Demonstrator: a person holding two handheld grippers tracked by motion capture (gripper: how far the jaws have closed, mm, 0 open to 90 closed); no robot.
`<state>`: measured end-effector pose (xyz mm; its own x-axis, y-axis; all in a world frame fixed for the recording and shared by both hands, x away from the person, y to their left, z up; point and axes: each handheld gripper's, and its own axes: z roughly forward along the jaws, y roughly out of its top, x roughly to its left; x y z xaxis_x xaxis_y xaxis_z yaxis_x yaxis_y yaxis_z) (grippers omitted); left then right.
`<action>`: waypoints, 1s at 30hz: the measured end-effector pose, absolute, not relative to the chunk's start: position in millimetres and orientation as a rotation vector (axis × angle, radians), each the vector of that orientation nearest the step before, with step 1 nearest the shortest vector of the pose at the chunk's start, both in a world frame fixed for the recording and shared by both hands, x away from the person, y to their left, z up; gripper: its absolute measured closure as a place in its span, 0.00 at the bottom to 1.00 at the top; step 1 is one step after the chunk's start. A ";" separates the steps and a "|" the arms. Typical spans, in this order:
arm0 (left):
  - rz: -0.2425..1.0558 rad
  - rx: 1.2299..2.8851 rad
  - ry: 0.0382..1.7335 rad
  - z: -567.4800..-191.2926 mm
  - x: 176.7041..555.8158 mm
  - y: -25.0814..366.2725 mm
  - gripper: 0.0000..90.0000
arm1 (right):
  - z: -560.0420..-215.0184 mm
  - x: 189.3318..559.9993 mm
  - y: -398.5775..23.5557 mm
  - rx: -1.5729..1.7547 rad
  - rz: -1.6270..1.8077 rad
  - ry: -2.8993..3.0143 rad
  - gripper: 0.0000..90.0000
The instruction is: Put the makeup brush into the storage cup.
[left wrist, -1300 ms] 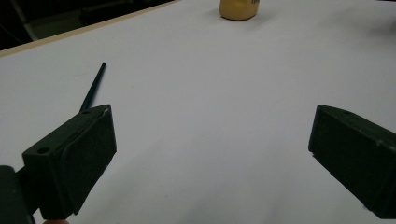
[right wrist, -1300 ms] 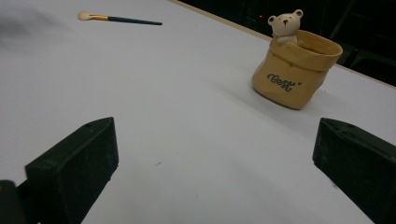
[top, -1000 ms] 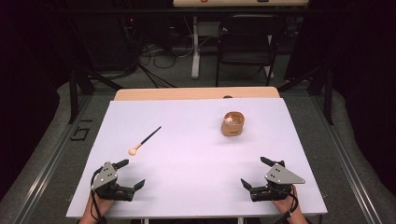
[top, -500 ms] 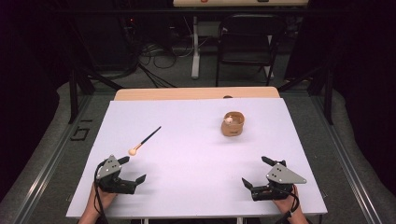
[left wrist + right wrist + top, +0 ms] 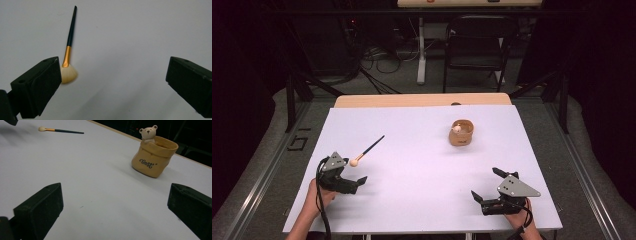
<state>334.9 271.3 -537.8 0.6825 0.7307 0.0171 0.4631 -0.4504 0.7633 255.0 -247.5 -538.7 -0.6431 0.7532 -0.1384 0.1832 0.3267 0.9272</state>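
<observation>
While the makeup brush [image 5: 366, 151] lies flat on the white counter [image 5: 422, 200] at its left side, pale bristle head toward us, we bring our left gripper [image 5: 353, 183] in just near of it, fingers [image 5: 37, 87] released and wide, holding nothing. We judge this the reach: next we must centre on the handle and clench. Our right gripper [image 5: 484, 185] rests released at near right, the bear-trimmed cup [image 5: 461, 132] beyond it.
</observation>
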 end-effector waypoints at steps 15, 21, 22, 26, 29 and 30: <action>0.386 2.239 0.981 -507.1 384.7 265.4 0.00 | -538.5 255.4 -248.9 0.827 1.311 2.028 0.00; 0.321 2.282 1.023 -503.2 402.1 266.9 0.00 | -538.5 255.7 -249.1 0.827 1.308 2.028 0.00; 0.323 2.289 1.027 -502.8 404.2 266.6 0.00 | -538.5 255.8 -249.1 0.826 1.306 2.029 0.00; 0.309 2.307 1.037 -500.2 410.4 266.6 0.00 | -538.6 256.0 -248.8 0.823 1.305 2.032 0.00; 0.325 2.324 1.049 -498.6 415.5 265.8 0.02 | -538.6 255.8 -248.6 0.827 1.304 2.034 0.00; 0.320 2.331 1.063 -498.8 418.7 265.3 0.05 | -538.6 255.8 -248.7 0.825 1.304 2.034 0.00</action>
<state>418.7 265.3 -498.8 0.6585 0.7525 -0.0124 0.6209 -0.5339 0.5739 255.8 -248.7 -538.6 -0.6401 0.7554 -0.1400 0.1881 0.3308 0.9248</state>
